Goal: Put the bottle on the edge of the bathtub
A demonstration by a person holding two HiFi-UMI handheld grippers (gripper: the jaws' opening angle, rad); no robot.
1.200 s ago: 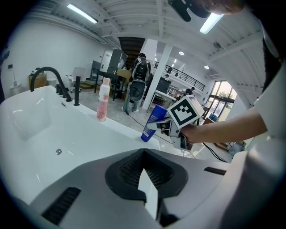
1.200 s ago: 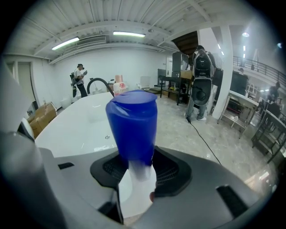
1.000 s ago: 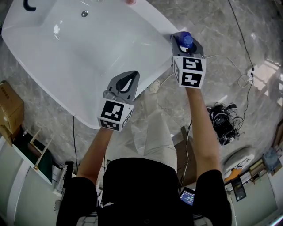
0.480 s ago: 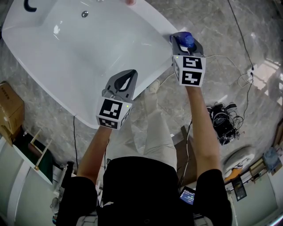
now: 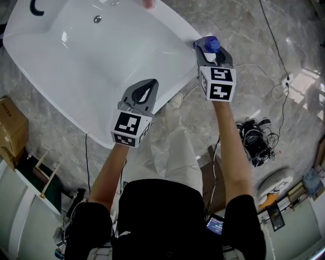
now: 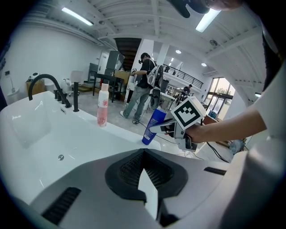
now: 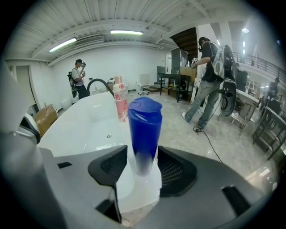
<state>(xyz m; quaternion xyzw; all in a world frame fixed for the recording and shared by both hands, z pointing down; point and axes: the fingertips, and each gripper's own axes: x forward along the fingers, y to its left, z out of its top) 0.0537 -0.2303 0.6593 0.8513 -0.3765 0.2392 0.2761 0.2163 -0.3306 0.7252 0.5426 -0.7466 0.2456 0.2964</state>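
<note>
A blue bottle [image 5: 213, 44] [image 7: 144, 134] [image 6: 153, 126] stands upright on the white bathtub's rim [image 5: 172, 28] [image 7: 147, 183] at its near right corner. My right gripper [image 5: 208, 46] [image 7: 142, 165] straddles the bottle's lower part. Its jaws have just been opening, and a thin gap shows between each pad and the bottle, so nothing presses on it. My left gripper [image 5: 150, 85] [image 6: 144, 154] hovers over the tub's near rim with its tips together, shut on nothing.
A pink bottle [image 6: 103, 110] [image 7: 120, 103] stands further along the same rim. A black faucet [image 5: 34, 7] [image 6: 44, 85] is at the tub's far end, with a drain [image 5: 97, 18] in the basin. Cables [image 5: 256, 139] lie on the marble floor at right, a cardboard box [image 5: 10, 119] at left. People stand in the background.
The right gripper's jaws have spread wider around the blue bottle, which stays upright on the rim. Neither hand has shifted noticeably.
</note>
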